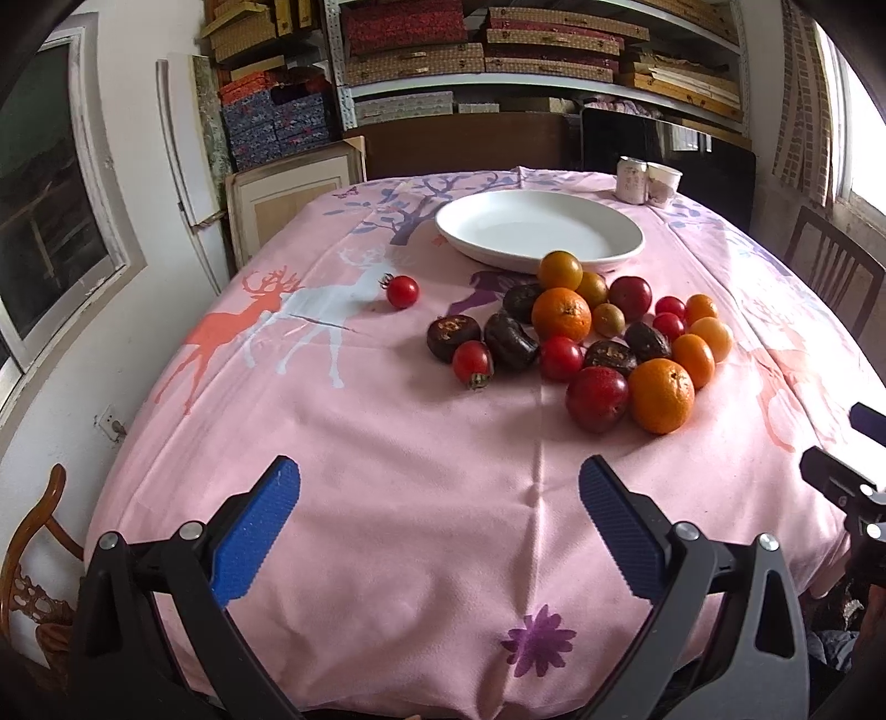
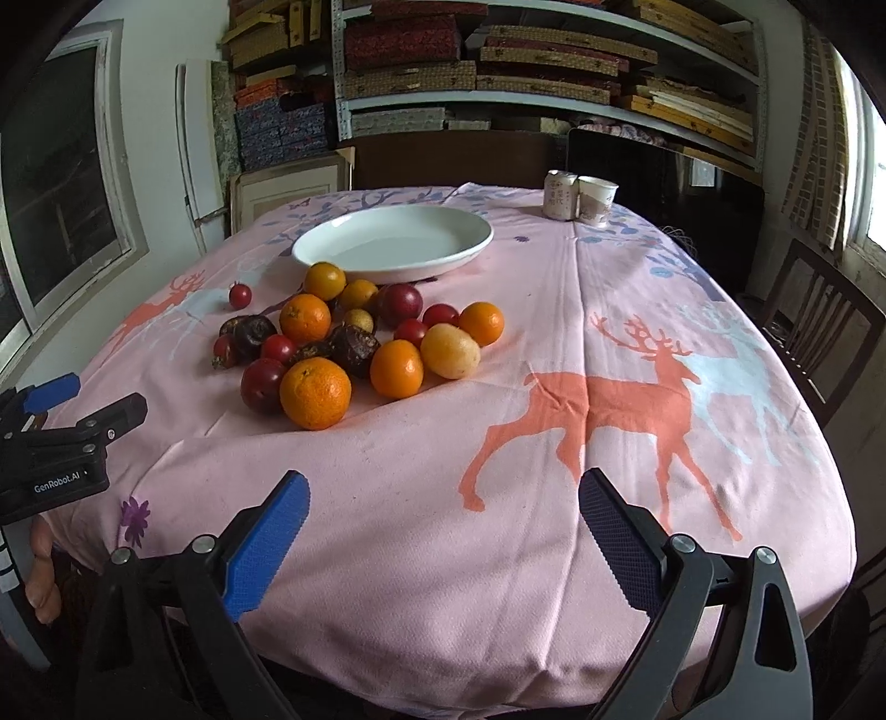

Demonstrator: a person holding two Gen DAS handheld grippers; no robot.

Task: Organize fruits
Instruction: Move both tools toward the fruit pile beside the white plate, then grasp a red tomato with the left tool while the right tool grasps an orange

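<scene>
L gripper (image 1: 440, 531): blue-padded fingers spread wide, nothing btwn them, hanging over bare pink tablecloth (image 1: 387, 443) at the near edge of the table. R gripper (image 2: 443, 537): fingers also spread wide, nothing btwn them, over the cloth near an orange deer print (image 2: 598, 410). Each gripper shows at the edge of the other's view; they sit side by side, apart.

Fruit pile (image 1: 587, 338) lies on the cloth beyond both grippers, well apart from the fingers, to the R of the L gripper's line and to the L of the R gripper's. Nearest items: big mandarin (image 1: 660, 395) touching a dark red plum (image 1: 597, 399). Behind them more mandarins, cherry tomatoes, dark brown-black water-chestnut-like pieces, one yellow fruit (image 2: 449, 351) on the pile's R side. One cherry tomato (image 1: 402, 291) sits alone, off to the L of the pile, on a white deer print.

White plate (image 1: 626, 243) just behind the pile, holding nothing; the rearmost orange fruit (image 1: 560, 270) overlaps its front rim in view, contact unclear. Far R corner: drink can (image 1: 631, 180) and paper cup (image 1: 664, 180), touching. Shelves of boxes (image 1: 498, 50) behind the table; wooden chair (image 1: 836, 277) at R.
</scene>
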